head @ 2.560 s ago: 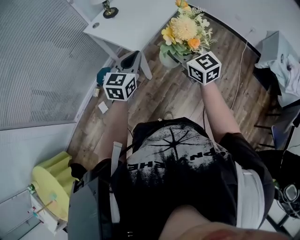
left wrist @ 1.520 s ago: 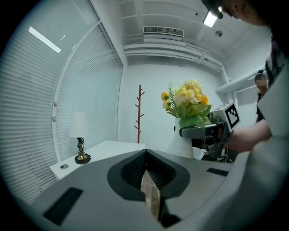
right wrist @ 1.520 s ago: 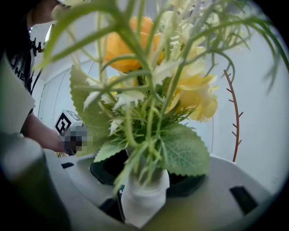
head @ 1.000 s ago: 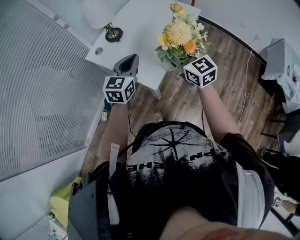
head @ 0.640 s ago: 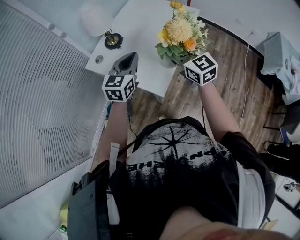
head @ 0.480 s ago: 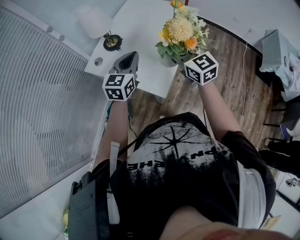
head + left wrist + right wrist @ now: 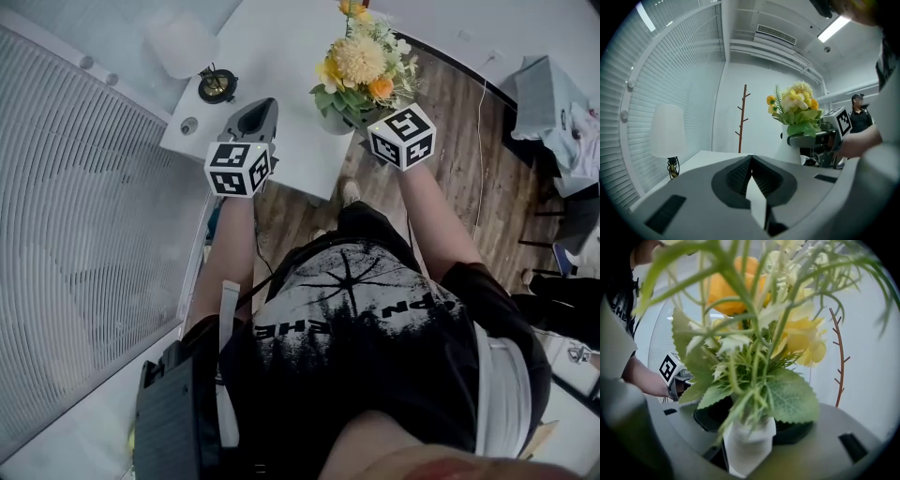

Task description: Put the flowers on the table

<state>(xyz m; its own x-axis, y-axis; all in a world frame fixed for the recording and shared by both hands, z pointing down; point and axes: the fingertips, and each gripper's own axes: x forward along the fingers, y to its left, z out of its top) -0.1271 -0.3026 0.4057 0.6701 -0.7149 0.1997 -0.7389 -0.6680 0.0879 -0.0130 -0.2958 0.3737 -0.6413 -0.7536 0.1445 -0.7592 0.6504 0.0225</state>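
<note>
The flowers (image 7: 361,66) are a yellow and orange bunch with green leaves in a white vase (image 7: 333,122). My right gripper (image 7: 356,125) is shut on the vase and holds it upright over the near edge of the white table (image 7: 281,42). In the right gripper view the vase (image 7: 747,444) sits between the jaws and the flowers (image 7: 754,333) fill the picture. My left gripper (image 7: 255,111) hangs shut and empty over the table's near left part. Its own view shows the closed left gripper (image 7: 752,171), with the flowers (image 7: 797,103) to its right.
A white-shaded lamp (image 7: 183,42) with a dark base stands at the table's left corner, also seen as the lamp (image 7: 668,131). A slatted blind (image 7: 84,234) runs along the left. Wood floor (image 7: 469,178) lies right of the table. A bare coat stand (image 7: 742,117) and a person (image 7: 858,112) are far behind.
The person has walked up to the table. Both grippers, earlier over the wood floor, are now over the tabletop, with the vase still held in the right one.
</note>
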